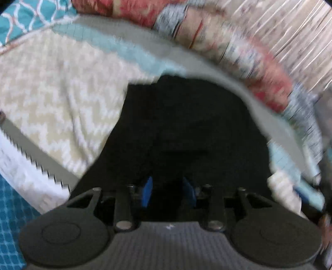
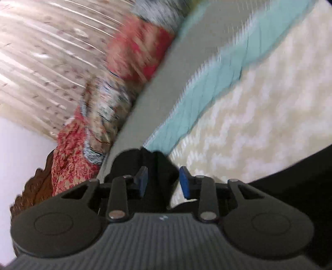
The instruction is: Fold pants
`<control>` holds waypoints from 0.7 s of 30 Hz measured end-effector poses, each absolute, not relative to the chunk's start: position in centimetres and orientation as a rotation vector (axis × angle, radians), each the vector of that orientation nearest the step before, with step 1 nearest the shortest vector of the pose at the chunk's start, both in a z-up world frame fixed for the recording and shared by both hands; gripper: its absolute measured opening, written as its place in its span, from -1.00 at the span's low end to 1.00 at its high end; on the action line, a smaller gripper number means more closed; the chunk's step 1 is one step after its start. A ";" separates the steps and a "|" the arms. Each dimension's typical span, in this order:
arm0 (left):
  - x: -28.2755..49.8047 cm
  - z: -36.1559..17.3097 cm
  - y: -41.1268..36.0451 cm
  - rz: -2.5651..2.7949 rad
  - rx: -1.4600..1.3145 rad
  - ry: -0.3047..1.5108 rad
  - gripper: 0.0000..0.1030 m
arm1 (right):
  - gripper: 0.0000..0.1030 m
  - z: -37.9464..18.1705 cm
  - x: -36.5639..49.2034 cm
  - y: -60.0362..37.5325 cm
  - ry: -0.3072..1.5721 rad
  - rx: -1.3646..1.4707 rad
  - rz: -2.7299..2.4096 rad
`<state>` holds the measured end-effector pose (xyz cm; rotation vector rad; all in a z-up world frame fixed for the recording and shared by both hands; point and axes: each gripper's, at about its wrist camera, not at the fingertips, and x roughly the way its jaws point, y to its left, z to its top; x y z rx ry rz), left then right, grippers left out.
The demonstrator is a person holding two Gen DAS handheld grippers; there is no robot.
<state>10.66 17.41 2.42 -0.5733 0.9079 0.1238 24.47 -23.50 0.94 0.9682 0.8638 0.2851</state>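
- Your left gripper (image 1: 169,192) has its blue-padded fingers (image 1: 147,192) set a narrow gap apart, with the black fabric pants (image 1: 182,128) filling the space between them. The cloth there is dark and blurred, so you cannot tell whether the pads actually pinch it.
- From the left wrist view the pants spread as one dark mass ahead of the fingers, lying over the cream-and-white zigzag bedspread (image 1: 62,99).
- Your right gripper (image 2: 164,182) holds a bunched corner of the pants (image 2: 164,166) between its blue pads (image 2: 185,182). The left pad presses against the fabric, while a sliver of bedspread shows between the cloth and the right pad.
- More of the black cloth trails off at the right edge of the right wrist view.
- A pale turquoise band (image 2: 217,76) and a grey strip (image 2: 149,97) border the bedspread (image 2: 259,108).
- Beyond them lies a red, beige and blue patterned quilt (image 2: 70,157), bunched along the edge.
- A teal lattice-print cushion (image 1: 33,14) sits at the upper left corner of the left wrist view.
- Both views are heavily smeared by motion blur.
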 end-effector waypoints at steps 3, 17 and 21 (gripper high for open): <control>9.9 0.8 17.3 0.121 -0.588 0.915 -0.59 | -0.26 -1.9 27.9 -20.2 0.924 1.016 0.232; 7.6 -0.1 18.9 0.075 -0.641 0.891 -0.84 | -0.95 15.0 23.5 -22.0 0.211 0.926 0.477; 7.9 1.1 19.4 0.040 -0.653 0.908 -0.70 | -0.95 19.2 19.3 -24.9 0.134 0.825 0.587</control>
